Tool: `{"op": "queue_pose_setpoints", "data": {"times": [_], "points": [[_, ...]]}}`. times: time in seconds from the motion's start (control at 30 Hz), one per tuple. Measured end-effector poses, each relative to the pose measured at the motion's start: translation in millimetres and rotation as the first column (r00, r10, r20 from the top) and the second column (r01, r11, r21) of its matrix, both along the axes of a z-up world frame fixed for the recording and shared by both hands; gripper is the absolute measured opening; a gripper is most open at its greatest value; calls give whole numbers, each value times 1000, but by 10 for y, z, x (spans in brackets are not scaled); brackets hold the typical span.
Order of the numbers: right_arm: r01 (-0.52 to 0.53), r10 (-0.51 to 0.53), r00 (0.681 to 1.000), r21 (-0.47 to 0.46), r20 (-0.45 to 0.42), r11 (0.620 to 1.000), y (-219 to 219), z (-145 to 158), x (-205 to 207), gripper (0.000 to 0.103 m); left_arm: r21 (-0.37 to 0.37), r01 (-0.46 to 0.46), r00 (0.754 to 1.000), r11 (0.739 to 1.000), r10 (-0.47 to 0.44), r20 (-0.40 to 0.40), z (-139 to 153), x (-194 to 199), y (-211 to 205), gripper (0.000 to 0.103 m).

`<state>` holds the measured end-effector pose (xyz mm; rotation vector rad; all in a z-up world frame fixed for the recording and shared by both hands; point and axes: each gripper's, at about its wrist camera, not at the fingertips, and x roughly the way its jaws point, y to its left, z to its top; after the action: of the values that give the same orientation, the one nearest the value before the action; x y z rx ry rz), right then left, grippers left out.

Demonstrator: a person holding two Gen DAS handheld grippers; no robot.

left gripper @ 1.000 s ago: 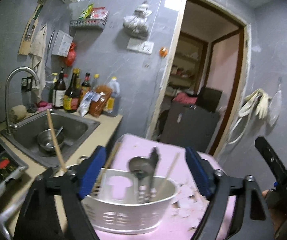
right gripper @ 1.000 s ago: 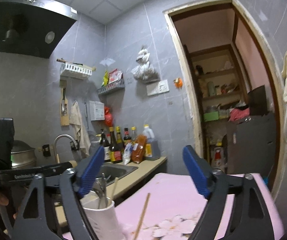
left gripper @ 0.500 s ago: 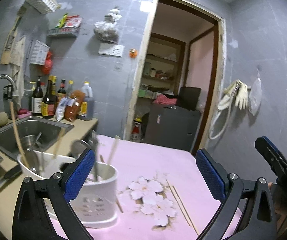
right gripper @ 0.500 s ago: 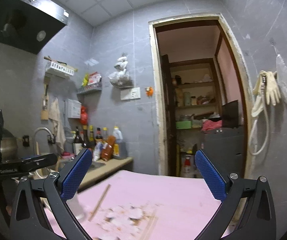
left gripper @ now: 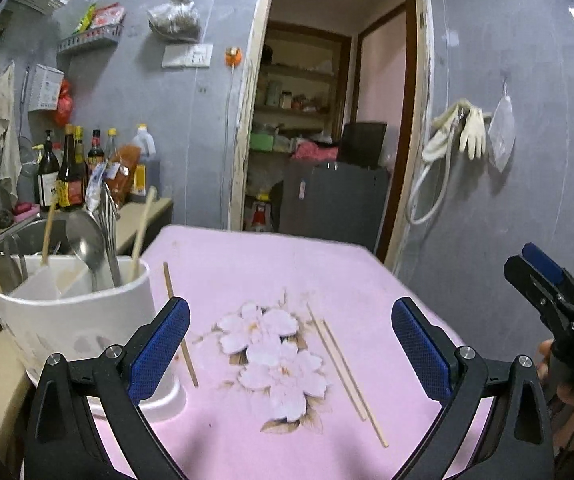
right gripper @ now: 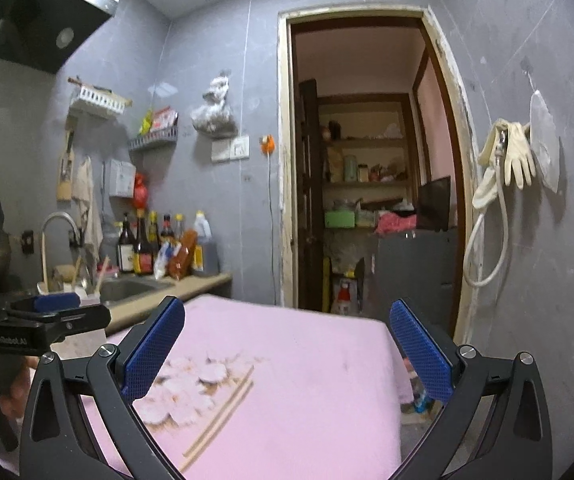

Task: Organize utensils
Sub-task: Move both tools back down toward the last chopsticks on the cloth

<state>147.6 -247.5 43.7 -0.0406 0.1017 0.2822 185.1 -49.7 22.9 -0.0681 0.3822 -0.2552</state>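
A white utensil holder (left gripper: 71, 320) stands at the pink table's left edge, with a metal spoon (left gripper: 87, 244), other cutlery and several chopsticks upright in it. One loose chopstick (left gripper: 179, 320) lies beside the holder. A pair of chopsticks (left gripper: 343, 368) lies right of the flower print. My left gripper (left gripper: 289, 320) hovers open over the print, nothing between its blue pads. My right gripper (right gripper: 287, 320) is open and empty above the table, the chopstick pair (right gripper: 223, 412) below it. In the left wrist view the right gripper (left gripper: 527, 268) shows at the right edge.
A sink (left gripper: 27, 232) and counter with sauce bottles (left gripper: 71, 176) lie left of the table (left gripper: 247, 264). Behind the table is an open doorway (left gripper: 327, 140) with a dark cabinet. Gloves and a hose (left gripper: 459, 132) hang on the right wall.
Both views swung right and sank toward the table. The utensil holder went from between the left pads to the left side. Both grippers' jaws spread wider.
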Motion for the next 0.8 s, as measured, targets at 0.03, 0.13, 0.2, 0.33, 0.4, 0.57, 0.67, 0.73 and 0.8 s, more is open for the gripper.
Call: {"op": "queue_pose_setpoints", "data": {"times": [0.03, 0.13, 0.2, 0.33, 0.4, 0.57, 0.67, 0.73, 0.8], "points": [[-8, 8, 1000, -8, -24, 1000, -3, -21, 31, 103, 7, 1, 1000, 1000, -1, -14, -32, 15, -18, 99], [-35, 34, 995, -13, -94, 999, -12, -78, 124, 103, 39, 18, 997, 999, -15, -82, -133, 77, -71, 99], [-55, 52, 987, -16, -152, 998, -7, -121, 208, 103, 56, 19, 991, 998, -11, -131, -201, 112, -83, 99], [-85, 72, 962, -38, -265, 996, 40, -224, 379, 97, 71, 13, 981, 997, 1, -193, -347, 153, -80, 99], [-108, 88, 939, -45, -332, 993, 74, -290, 482, 87, 78, 13, 976, 997, 4, -216, -404, 179, -77, 99], [-148, 118, 869, -25, -481, 989, 148, -461, 730, 60, 59, -20, 968, 998, 34, -249, -467, 211, 22, 98], [-176, 141, 830, -13, -539, 984, 206, -541, 837, 49, 48, -46, 962, 998, 57, -267, -497, 218, 92, 98], [-192, 155, 801, -3, -578, 981, 253, -605, 908, 43, 36, -57, 957, 998, 65, -284, -521, 233, 130, 97], [-210, 164, 778, -5, -607, 978, 311, -653, 964, 38, 24, -62, 951, 998, 67, -301, -529, 257, 157, 97]]}}
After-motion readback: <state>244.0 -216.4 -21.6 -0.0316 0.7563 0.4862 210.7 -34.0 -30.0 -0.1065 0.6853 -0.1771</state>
